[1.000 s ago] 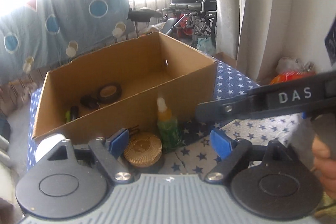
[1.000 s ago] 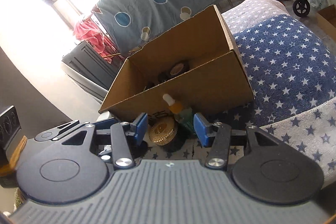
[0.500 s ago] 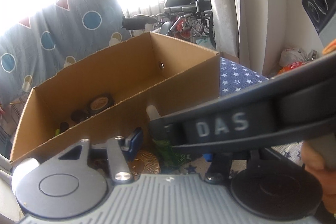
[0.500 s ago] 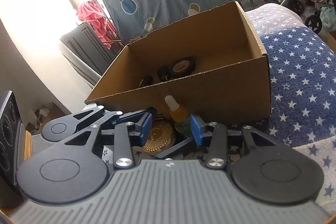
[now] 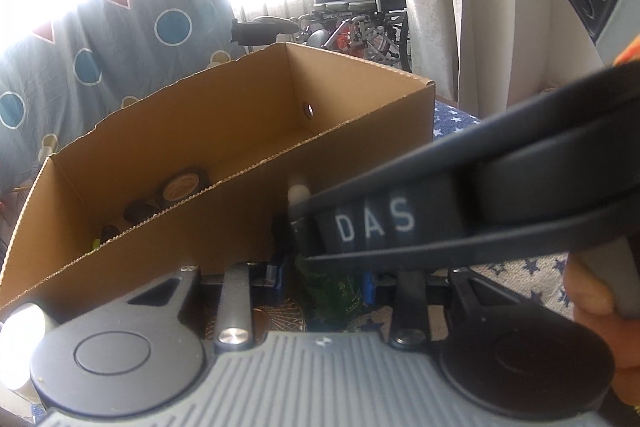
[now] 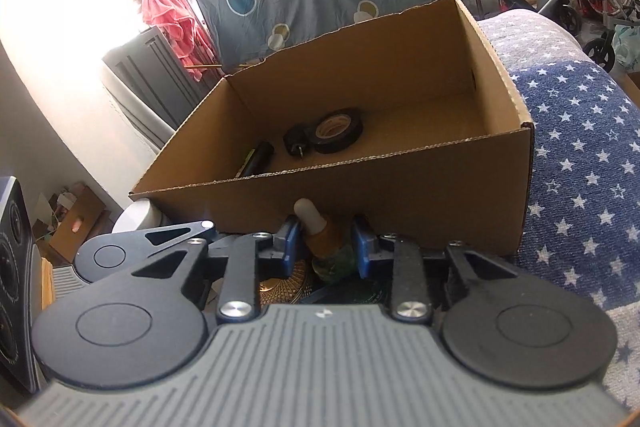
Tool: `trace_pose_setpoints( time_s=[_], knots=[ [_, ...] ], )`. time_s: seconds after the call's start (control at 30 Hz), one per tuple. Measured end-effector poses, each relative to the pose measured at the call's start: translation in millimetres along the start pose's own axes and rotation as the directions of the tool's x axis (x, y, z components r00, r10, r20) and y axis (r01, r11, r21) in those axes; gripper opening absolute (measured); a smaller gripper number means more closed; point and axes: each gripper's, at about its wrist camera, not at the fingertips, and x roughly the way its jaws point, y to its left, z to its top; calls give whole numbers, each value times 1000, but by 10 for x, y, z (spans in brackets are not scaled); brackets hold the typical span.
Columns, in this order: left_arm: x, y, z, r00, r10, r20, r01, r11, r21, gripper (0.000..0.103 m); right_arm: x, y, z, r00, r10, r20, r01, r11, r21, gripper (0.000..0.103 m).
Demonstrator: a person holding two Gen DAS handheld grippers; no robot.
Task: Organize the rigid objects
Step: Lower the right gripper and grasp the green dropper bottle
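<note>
A small green dropper bottle (image 6: 326, 245) with a white tip stands in front of the cardboard box (image 6: 400, 203). My right gripper (image 6: 325, 247) has its blue pads close on both sides of the bottle. My left gripper (image 5: 320, 277) is below it, its pads around the same bottle (image 5: 332, 291). The right gripper's dark body crosses the left wrist view and hides part of it. A round gold disc (image 6: 280, 283) lies beside the bottle. The box holds a roll of black tape (image 6: 338, 131), a small black part (image 6: 296, 141) and a dark tube (image 6: 258, 157).
The box sits on a blue star-patterned cloth (image 6: 580, 155). A white round object (image 6: 134, 225) lies at the box's left corner. A speaker (image 6: 14, 267) stands at the far left. A wheelchair (image 5: 360, 11) and curtain (image 5: 440, 7) are behind.
Both grippers have moved in on the dropper bottle and their jaws have narrowed around it. The right gripper's body has come across the left wrist view.
</note>
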Motion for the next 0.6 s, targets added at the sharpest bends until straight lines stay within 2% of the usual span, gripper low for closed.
trace_pose_setpoints(
  time_s=[0.37, 0.6],
  knots=[
    [-165, 25, 15, 999, -36, 13, 36, 999, -14, 34, -100, 139, -68, 999, -36, 5, 36, 999, 8, 22],
    [-580, -54, 91, 996, -10, 93, 12, 1000, -15, 34, -479, 343, -70, 998, -37, 59, 39, 999, -33, 22]
  ],
)
